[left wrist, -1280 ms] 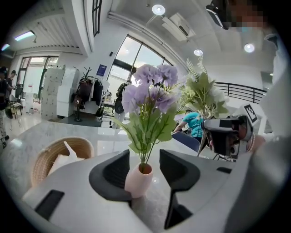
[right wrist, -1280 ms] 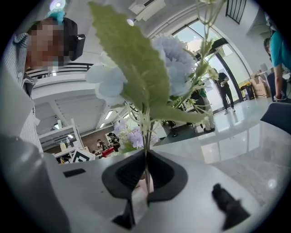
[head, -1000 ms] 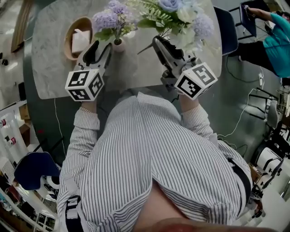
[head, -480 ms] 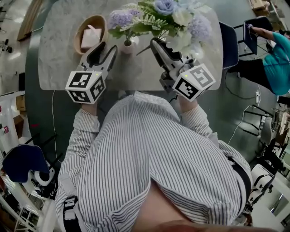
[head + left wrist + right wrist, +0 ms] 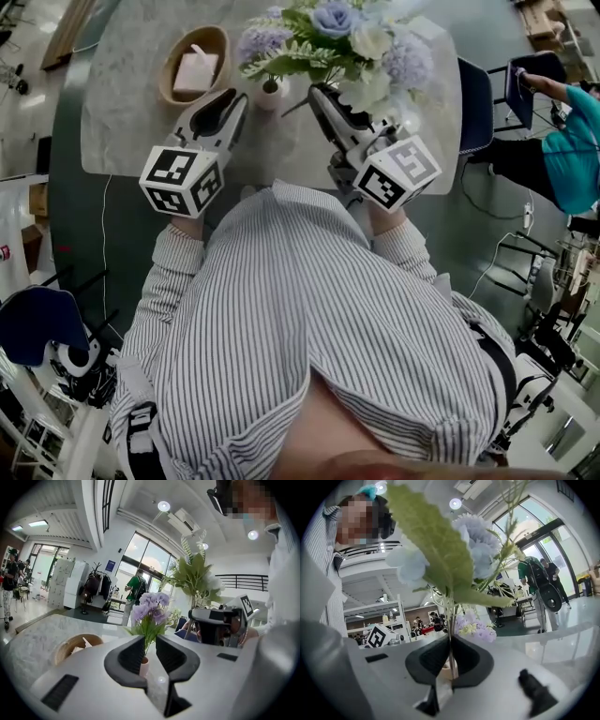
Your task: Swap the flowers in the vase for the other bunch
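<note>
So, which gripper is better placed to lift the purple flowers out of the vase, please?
The left gripper: its jaws are closing around the purple flowers above the vase; the right gripper is shut on the other bunch.

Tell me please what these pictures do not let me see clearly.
- Vase: head view, mouth under the purple flowers' leaves; left gripper view, base behind the jaws.
- Left gripper, jaws closing round the purple flowers: pad contact unclear.
- Bowl's contents: head view, too small to name.
- Other bunch: head view, top cut by the upper edge.
</note>
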Motion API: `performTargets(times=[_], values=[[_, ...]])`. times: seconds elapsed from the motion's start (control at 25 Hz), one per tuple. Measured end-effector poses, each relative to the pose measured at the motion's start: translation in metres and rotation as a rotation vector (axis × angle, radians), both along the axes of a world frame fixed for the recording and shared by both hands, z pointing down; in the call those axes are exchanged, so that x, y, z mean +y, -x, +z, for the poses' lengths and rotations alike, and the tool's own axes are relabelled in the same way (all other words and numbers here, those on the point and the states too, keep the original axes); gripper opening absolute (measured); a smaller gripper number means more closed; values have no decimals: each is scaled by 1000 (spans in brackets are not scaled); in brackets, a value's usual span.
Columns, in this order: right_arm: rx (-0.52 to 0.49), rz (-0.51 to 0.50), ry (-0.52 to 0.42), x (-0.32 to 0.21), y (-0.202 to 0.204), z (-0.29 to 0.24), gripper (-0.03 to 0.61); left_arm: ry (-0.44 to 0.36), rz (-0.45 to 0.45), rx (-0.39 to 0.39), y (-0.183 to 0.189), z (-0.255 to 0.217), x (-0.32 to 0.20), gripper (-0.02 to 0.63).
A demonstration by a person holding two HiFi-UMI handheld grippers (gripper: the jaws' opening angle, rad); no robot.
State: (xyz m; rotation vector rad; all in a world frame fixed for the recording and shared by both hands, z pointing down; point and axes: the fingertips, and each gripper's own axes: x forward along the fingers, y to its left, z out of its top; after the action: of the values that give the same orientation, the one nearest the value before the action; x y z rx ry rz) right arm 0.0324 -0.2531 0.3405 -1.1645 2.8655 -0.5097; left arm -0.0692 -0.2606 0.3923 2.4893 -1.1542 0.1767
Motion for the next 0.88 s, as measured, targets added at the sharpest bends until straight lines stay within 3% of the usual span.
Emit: performTargets(times=[0.88], values=[[57,-60,-19,18,40,11,29,-15,33,52,9,-1,20,37]])
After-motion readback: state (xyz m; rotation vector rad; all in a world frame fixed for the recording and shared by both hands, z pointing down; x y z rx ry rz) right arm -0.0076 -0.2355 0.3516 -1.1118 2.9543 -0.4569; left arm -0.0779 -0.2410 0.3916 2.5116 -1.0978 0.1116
